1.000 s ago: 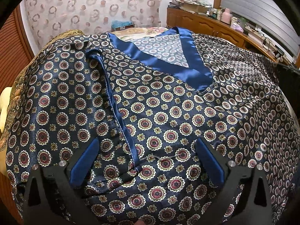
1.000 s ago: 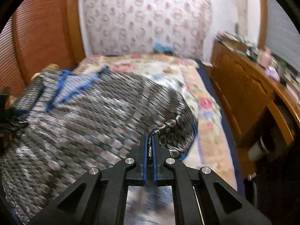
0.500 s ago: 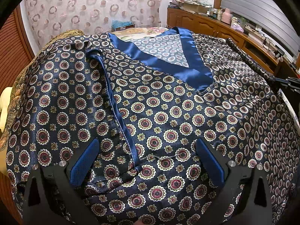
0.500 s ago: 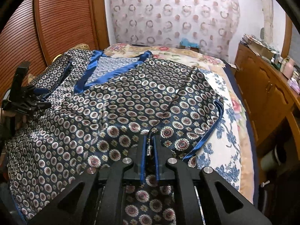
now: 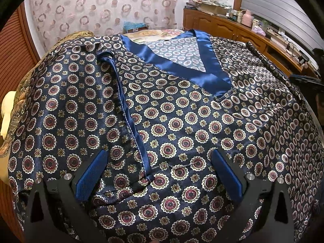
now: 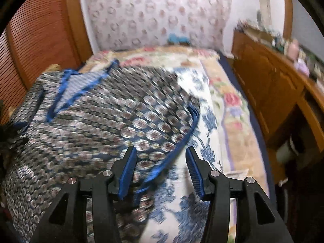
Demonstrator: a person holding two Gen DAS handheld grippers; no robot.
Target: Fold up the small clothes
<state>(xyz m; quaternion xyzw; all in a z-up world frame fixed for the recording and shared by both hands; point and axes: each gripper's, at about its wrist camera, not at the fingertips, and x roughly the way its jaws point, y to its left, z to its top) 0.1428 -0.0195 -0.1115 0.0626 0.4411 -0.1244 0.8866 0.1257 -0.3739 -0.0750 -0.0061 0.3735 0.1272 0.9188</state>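
Patterned satin top (image 5: 182, 121) spread flat on bed (image 6: 232, 109), blue V-neck away from cameras. Left gripper (image 5: 160, 174) wide open over fabric, gripping nothing. Right gripper (image 6: 160, 168) just opened, blue-trimmed sleeve edge (image 6: 174, 151) loose between jaws.

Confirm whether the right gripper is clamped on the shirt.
No: the right gripper has just opened, pads apart, the shirt's blue hem lying loose between them.
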